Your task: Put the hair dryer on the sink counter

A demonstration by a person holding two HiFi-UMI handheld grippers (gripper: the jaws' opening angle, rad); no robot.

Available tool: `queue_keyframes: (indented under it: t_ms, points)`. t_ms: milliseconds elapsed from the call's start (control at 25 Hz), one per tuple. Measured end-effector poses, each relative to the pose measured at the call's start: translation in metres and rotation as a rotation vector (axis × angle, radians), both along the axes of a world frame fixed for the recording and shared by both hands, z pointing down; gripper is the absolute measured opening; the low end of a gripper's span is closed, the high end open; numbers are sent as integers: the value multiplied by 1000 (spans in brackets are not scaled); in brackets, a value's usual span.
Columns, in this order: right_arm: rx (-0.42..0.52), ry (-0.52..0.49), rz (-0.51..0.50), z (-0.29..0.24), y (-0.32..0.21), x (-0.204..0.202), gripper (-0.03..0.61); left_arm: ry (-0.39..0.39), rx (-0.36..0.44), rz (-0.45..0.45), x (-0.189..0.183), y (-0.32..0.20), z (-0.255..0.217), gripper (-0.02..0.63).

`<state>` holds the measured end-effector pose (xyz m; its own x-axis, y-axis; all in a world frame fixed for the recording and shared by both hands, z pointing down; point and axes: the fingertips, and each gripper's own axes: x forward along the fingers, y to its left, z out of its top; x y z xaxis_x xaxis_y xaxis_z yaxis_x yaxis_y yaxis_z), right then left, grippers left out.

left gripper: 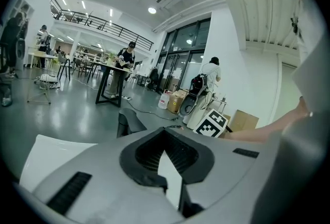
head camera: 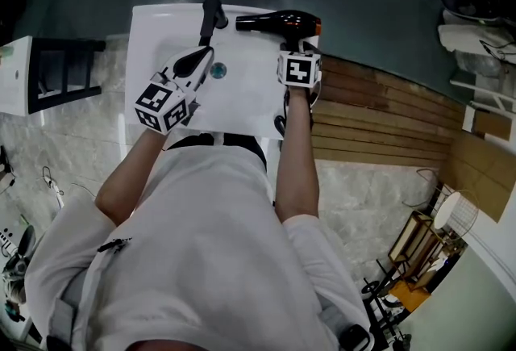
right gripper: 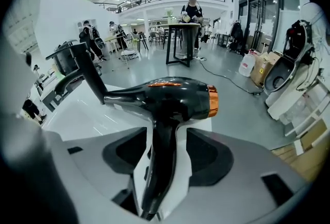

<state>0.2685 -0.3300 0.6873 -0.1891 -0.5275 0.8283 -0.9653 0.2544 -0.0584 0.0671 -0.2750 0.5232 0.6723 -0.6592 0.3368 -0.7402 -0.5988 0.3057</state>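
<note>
A person stands at the white sink counter [head camera: 251, 103] with the hair dryer [head camera: 278, 21] lying along its far right corner, nozzle aimed at the faucet [head camera: 212, 18]. The right gripper [head camera: 292, 47] has its jaws spread wide either side of the dryer's handle, pads clear of it. The left gripper [head camera: 197, 63] hovers over the basin, fingertips pressed together on nothing. The placing looks all but done. What appears left is drawing the right gripper back off the handle.
</note>
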Motion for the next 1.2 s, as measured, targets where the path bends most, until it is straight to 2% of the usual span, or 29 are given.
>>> queue_keyframes:
  t_ms: [400,840,1200]
  points:
    - [81,17,23,-35,18,-1,216,0,33,41,-7,11,-9,2]
    - [109,30,44,-55,50,-10,200,11,65,73,-28,23,-20,2]
    - [171,-15,66,-79,72,-21,170,14,89,102,-39,38,-27,2]
